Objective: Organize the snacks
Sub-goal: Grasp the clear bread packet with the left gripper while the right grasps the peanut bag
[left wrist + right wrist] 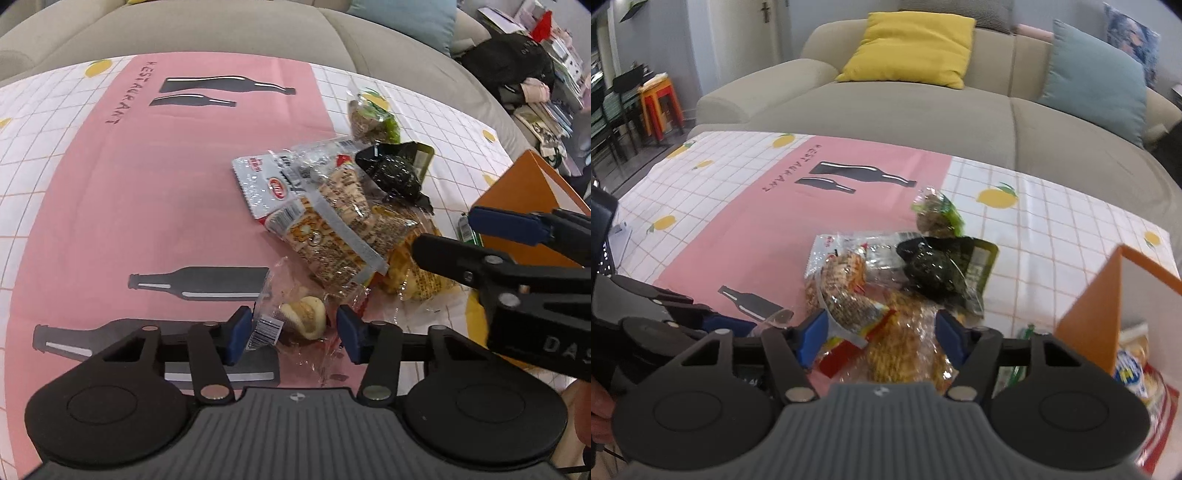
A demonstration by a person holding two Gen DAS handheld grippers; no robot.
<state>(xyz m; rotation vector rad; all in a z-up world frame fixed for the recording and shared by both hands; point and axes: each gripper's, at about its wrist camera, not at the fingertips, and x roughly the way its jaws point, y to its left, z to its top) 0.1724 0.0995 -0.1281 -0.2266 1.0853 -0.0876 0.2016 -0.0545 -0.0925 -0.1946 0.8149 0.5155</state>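
On the worktop (110, 184), snack pile (343, 221) beside orange box (1089, 314). Left hand-held gripper (291, 328) partly open, pads either side of clear pastry packet (295, 317); grip unclear. Right hand-held gripper (882, 339) half open around yellow snack bag (897, 350), no clamp seen.

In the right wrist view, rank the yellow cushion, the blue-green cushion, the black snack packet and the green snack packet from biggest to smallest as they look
1. blue-green cushion and yellow cushion: too alike to separate.
2. black snack packet, though nearness to the camera enlarges it.
3. green snack packet, smallest.
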